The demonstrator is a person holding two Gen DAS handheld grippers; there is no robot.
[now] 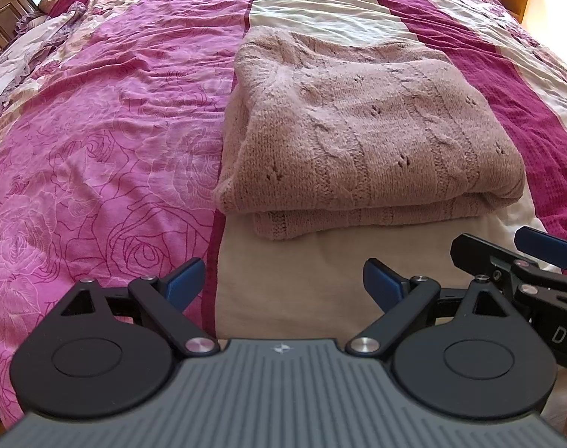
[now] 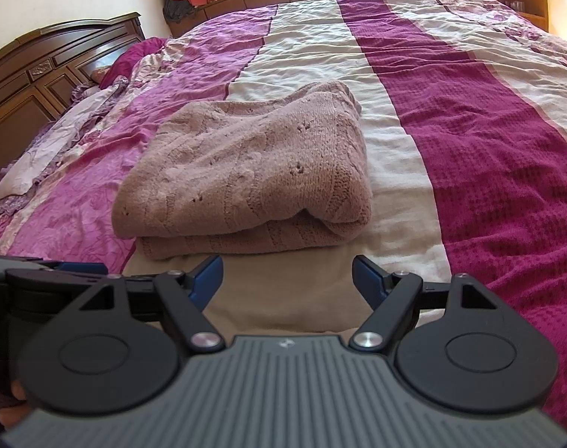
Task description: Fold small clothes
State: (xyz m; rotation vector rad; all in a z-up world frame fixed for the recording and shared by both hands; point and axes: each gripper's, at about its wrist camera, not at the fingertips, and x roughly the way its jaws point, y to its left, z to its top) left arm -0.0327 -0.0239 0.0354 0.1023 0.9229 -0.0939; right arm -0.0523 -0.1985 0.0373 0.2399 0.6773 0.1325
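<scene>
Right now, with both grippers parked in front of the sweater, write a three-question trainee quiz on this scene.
1. True or false: the folded dusty-pink knitted sweater lies partly on the cream stripe of the striped pink, cream and magenta bedspread.
2. Multiple choice: the left gripper is A) open and empty, B) shut on the sweater, C) shut on the bedspread.
3. Fill in: the right gripper stands open, its blue pads ____ of the sweater.

Key: 1 true; 2 A; 3 short (clear).
</scene>
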